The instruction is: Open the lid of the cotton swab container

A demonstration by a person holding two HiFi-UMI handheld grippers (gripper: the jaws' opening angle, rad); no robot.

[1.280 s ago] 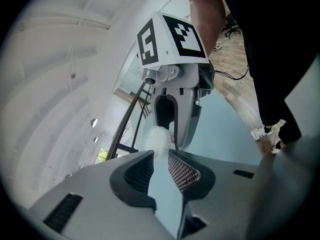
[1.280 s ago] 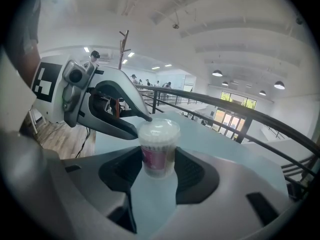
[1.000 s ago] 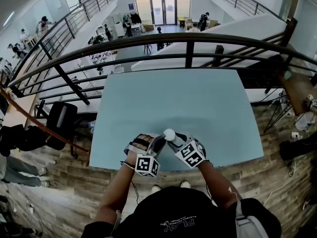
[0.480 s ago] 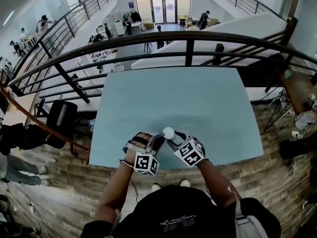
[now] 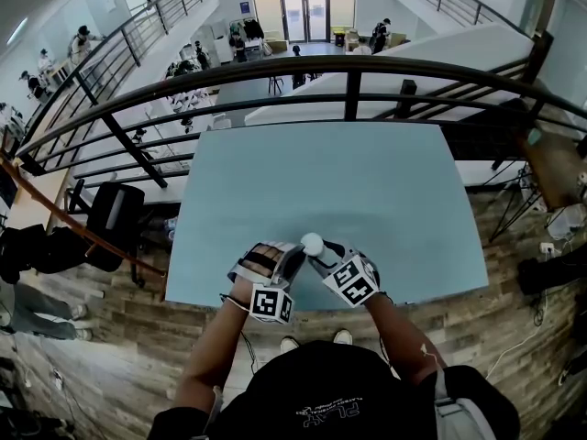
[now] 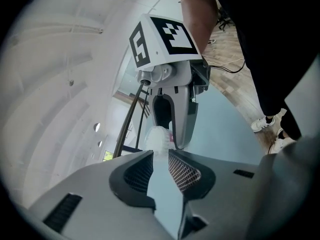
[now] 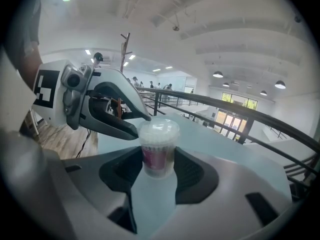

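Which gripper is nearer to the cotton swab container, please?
Right. The right gripper is closed on the body of the cotton swab container; the left gripper, jaws just opened wider and empty, sits beside the lid.

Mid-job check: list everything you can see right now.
table: one, light blue, centre
cotton swab container: one, clear with white lid and pink label, by the table's near edge
railing: one, dark, beyond the table
office chair: one, black, left of the table
bystanders: several, far back, lower floor
floor: brown wood, around the table
left claw: one, grey, tips beside the container, jaws just been opening, nothing between them
right claw: one, grey, shut on the container
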